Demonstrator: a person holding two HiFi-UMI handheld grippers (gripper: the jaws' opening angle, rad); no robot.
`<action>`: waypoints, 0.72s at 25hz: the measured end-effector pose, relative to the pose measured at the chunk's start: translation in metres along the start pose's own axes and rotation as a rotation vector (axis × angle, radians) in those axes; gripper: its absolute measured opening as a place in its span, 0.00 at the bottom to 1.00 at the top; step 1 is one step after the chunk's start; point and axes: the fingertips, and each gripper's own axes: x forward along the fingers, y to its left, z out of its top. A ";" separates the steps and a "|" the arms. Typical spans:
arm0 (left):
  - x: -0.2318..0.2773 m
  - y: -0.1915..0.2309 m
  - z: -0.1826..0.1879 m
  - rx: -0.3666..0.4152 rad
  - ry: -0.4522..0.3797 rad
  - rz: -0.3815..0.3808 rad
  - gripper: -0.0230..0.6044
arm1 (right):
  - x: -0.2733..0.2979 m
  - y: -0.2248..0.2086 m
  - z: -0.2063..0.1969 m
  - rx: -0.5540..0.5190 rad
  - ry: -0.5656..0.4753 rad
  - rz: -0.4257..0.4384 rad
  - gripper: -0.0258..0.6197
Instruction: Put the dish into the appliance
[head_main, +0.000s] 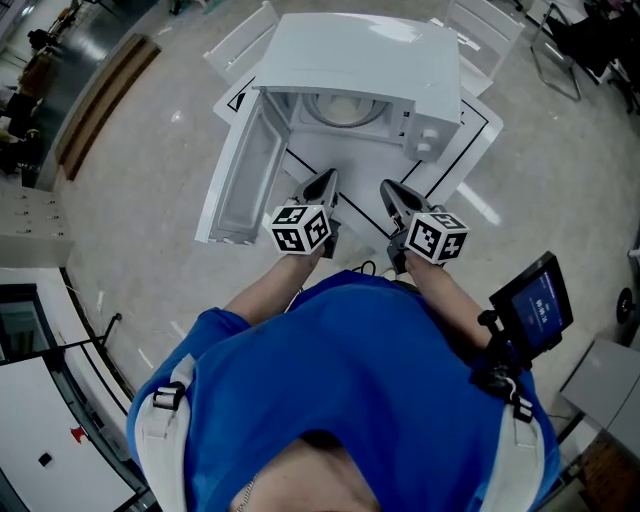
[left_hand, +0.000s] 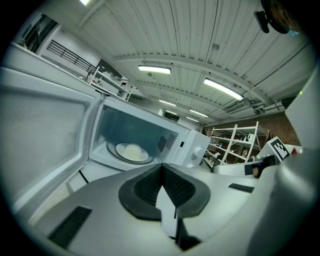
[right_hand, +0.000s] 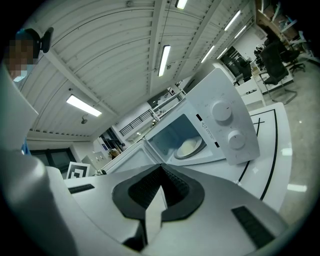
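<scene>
A white microwave (head_main: 370, 70) stands on the table with its door (head_main: 245, 175) swung wide to the left. A pale round dish (head_main: 345, 108) lies inside on the turntable; the dish (left_hand: 131, 151) also shows in the left gripper view, and the dish (right_hand: 187, 147) in the right gripper view. My left gripper (head_main: 322, 185) hovers just in front of the open cavity, jaws shut and empty. My right gripper (head_main: 392, 192) is level beside it, a little right, also shut with nothing held. In the gripper views, the left gripper (left_hand: 162, 167) and the right gripper (right_hand: 161, 167) both point at the microwave.
The white table (head_main: 470, 130) has black lines on it. The open door juts out at the left of my left gripper. A small screen on a mount (head_main: 535, 305) sits at my right side. Metal shelving (left_hand: 240, 142) stands far behind.
</scene>
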 end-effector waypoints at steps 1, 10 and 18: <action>-0.003 0.001 -0.001 0.000 0.002 -0.001 0.05 | 0.000 0.002 -0.002 -0.002 0.000 -0.004 0.04; -0.007 0.006 -0.005 -0.002 0.013 -0.012 0.05 | 0.003 0.007 -0.009 -0.013 0.004 -0.019 0.04; -0.006 0.008 -0.008 -0.011 0.016 0.000 0.05 | 0.002 0.006 -0.008 -0.014 0.002 -0.020 0.04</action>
